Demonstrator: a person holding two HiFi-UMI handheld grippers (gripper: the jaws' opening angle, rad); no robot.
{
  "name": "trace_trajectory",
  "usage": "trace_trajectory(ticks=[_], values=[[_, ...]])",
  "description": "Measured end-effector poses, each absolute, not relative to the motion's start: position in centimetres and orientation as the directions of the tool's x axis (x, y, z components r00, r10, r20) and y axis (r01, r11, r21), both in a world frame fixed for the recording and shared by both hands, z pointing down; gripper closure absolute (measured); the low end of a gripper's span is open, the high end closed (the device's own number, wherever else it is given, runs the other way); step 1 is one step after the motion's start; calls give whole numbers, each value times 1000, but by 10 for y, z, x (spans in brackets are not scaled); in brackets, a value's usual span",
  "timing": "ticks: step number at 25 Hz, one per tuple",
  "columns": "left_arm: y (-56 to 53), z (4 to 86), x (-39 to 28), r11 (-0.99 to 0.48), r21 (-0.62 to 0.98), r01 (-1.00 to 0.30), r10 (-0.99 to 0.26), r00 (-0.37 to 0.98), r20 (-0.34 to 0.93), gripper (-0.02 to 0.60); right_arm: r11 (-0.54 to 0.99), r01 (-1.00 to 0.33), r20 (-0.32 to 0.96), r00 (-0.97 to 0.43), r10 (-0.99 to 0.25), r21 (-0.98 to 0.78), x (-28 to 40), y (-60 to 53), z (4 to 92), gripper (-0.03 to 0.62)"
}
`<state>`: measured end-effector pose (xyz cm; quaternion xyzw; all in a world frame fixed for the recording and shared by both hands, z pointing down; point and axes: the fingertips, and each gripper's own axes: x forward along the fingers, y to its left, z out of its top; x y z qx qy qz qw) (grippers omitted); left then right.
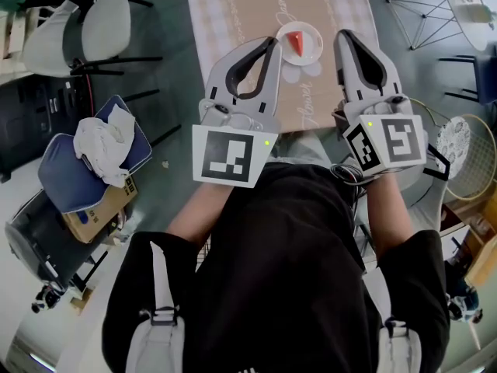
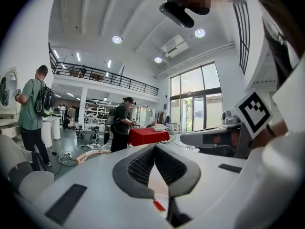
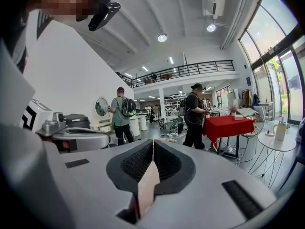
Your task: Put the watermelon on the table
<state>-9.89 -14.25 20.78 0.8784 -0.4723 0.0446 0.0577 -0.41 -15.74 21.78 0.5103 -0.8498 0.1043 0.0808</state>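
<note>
Here we see the watermelon (image 1: 297,42), a red wedge, lying on a small white plate (image 1: 317,43) near the front edge of the worktop (image 1: 248,6), which wears a pale checked cloth. Neither claw touches it.

The left claw (image 1: 271,45) is pressed together with nothing in it. In the left gripper view its tips (image 2: 154,148) meet, and through the gap beneath them we glimpse the plate and a bit of the red wedge (image 2: 158,205). In the head view its tip shows just left of the plate.

The right claw (image 1: 344,39) is likewise pressed together and empty. In the right gripper view its tips (image 3: 153,142) close on each other, and only the tan worktop shows through the opening below. In the head view it sits to the right of the plate.

Both claws are held out in front of the person, side by side, with their marker cubes towards the body.

To the left of the worktop stands a chair with a blue cushion (image 1: 70,173) and a crumpled white cloth (image 1: 105,142) on it, with a cardboard box (image 1: 97,212) beneath.

Further back in the hall we see a person with a backpack (image 2: 32,113), another in dark clothes (image 2: 121,123), and a red-covered table (image 2: 148,136).
</note>
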Motion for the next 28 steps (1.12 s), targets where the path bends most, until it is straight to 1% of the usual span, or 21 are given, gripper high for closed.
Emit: trace_trajectory(ticks=[11, 20, 28], values=[[-118, 199, -94, -522, 34, -853, -845, 521, 121, 569, 464, -881, 241, -472, -848, -92, 8, -135, 215, 574], [-57, 181, -62, -491, 23, -871, -866, 491, 92, 569, 462, -882, 222, -471, -854, -94, 50, -77, 200, 574], [11, 177, -25, -492, -19, -871, -868, 489, 84, 569, 500, -862, 168, -506, -846, -78, 80, -11, 189, 574]])
